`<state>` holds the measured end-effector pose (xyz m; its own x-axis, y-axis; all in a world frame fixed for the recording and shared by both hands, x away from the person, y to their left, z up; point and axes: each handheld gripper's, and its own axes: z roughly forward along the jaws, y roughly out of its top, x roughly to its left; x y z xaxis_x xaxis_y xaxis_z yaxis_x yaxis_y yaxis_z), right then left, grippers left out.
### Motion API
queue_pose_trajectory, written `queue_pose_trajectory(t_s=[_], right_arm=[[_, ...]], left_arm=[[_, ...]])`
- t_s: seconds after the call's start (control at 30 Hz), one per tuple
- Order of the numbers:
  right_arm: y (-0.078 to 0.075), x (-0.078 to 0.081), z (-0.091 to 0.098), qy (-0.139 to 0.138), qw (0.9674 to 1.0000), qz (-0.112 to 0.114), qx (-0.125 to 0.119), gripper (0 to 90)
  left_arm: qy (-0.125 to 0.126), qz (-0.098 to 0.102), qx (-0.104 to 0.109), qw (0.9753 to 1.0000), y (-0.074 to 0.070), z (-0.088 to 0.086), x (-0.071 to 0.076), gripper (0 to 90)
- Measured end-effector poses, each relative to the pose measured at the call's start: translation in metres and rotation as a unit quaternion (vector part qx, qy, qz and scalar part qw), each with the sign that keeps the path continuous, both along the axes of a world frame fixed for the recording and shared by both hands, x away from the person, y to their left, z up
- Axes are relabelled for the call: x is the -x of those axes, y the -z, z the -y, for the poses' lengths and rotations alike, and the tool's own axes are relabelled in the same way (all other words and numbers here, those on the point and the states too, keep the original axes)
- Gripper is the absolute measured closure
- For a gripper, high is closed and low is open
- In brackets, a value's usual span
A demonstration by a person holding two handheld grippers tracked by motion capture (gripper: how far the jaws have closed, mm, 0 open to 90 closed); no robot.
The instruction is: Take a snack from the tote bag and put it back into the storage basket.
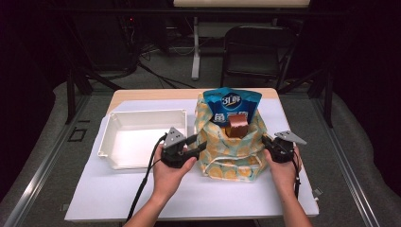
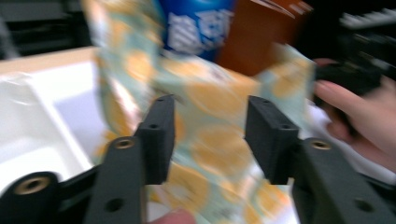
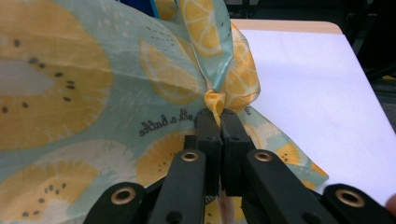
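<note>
both hands reach in from the near edge of the white-covered table point(image 1: 118, 198). right gripper point(image 3: 219, 114) is clamped on a bunched fold of the lemon-print fabric bag point(image 1: 231, 149), at its right side. left gripper point(image 2: 208, 135) has its jaws spread apart, facing the bag's left side. a blue snack packet point(image 1: 235, 105) and a brown box point(image 1: 238, 125) stand up out of the bag. just left of it sits a white tray point(image 1: 135, 137).

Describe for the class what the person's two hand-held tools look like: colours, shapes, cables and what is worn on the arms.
Both tools are matte black, each with two flat, blocky jaws on arms with brass-coloured ringed holes. The left tool and the right tool each carry a grey three-cornered plate on top. A black cable trails from each towards the person. The forearms are bare, with no sleeves in sight. The hands wear no gloves.
</note>
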<state>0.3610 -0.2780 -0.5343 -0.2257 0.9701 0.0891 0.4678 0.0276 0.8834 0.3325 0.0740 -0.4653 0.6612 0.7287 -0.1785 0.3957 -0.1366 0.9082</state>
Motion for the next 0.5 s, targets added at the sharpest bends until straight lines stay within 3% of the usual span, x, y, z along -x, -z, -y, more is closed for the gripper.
queue_pose_trajectory(t_s=[0.07, 0.2, 0.27, 0.33, 0.37, 0.47, 0.5], right_arm=[[-0.002, 0.002, 0.000, -0.001, 1.0000, 0.005, -0.001, 89.1], [-0.003, 0.004, -0.002, -0.004, 0.9999, 0.012, -0.001, 88.8], [-0.005, 0.005, -0.001, -0.008, 0.9999, 0.014, -0.003, 88.8], [-0.007, 0.006, -0.001, -0.008, 0.9998, 0.015, 0.000, 88.8], [-0.007, 0.006, -0.002, -0.008, 0.9998, 0.019, -0.003, 88.8], [-0.009, 0.008, -0.003, -0.014, 0.9997, 0.021, 0.001, 88.7], [-0.010, 0.008, -0.004, -0.017, 0.9996, 0.022, 0.001, 88.7]], left_arm=[[-0.030, -0.014, 0.014, 0.9993, -0.001, -0.003, -0.015, 45.9], [-0.058, -0.051, 0.040, 0.9962, 0.006, -0.007, -0.043, 34.8], [-0.055, -0.076, 0.060, 0.9938, 0.011, -0.006, -0.054, 29.3], [-0.043, -0.096, 0.065, 0.9924, 0.015, -0.001, -0.060, 30.3], [-0.035, -0.101, 0.061, 0.9924, 0.017, 0.002, -0.062, 33.5], [-0.025, -0.103, 0.041, 0.9936, 0.018, 0.008, -0.062, 59.6], [-0.021, -0.102, 0.031, 0.9940, 0.018, 0.009, -0.061, 72.1]])
